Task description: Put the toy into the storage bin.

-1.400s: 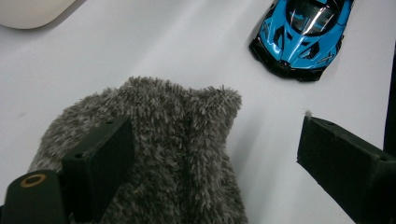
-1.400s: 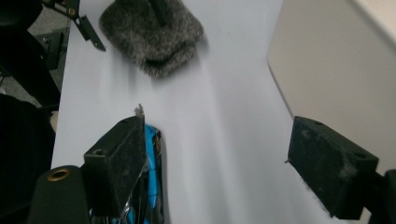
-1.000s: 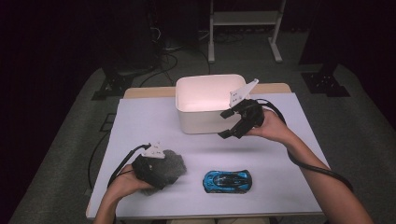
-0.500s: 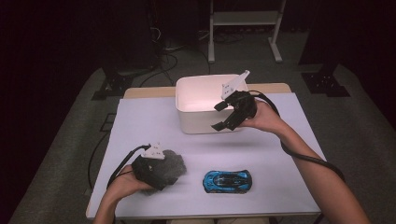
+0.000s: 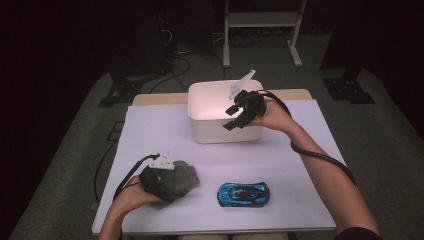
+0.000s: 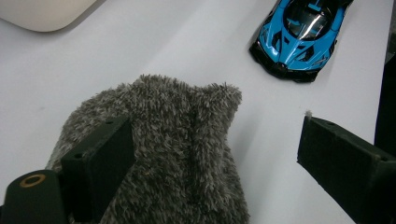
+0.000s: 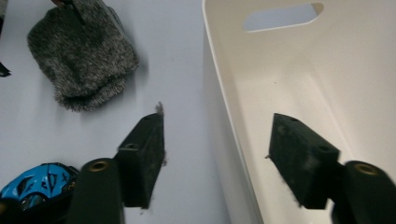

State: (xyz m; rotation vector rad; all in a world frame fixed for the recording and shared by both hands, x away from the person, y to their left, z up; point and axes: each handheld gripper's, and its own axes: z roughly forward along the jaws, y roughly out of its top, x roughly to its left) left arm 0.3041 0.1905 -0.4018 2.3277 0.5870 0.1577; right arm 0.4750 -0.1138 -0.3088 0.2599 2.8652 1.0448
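A grey fuzzy hat [image 5: 184, 176] lies at the table's front left. My left gripper [image 5: 161, 181] rests over it, jaws wide open. In the left gripper view one pad [image 6: 100, 161] lies against the fuzzy hat [image 6: 187, 154] and the other stands clear to the right. My right gripper [image 5: 232, 117] straddles the front wall of the white bin [image 5: 220, 87]. Its jaws have just been closing. In the right gripper view the right gripper [image 7: 218, 122] has one jaw outside and one inside the bin [image 7: 280, 70], with gaps to the wall on both sides.
A blue toy car [image 5: 243, 193] sits near the front edge, right of the hat, and appears as the car [image 6: 299, 37] and the car [image 7: 32, 186] in the gripper views. The white table top [image 5: 300, 150] ends in dark floor all round. A metal stand [image 5: 260, 20] is behind.
My right gripper has moved left from beside the bin to across its front wall, and its jaws stand narrower. The left gripper, hat and car have stayed put.
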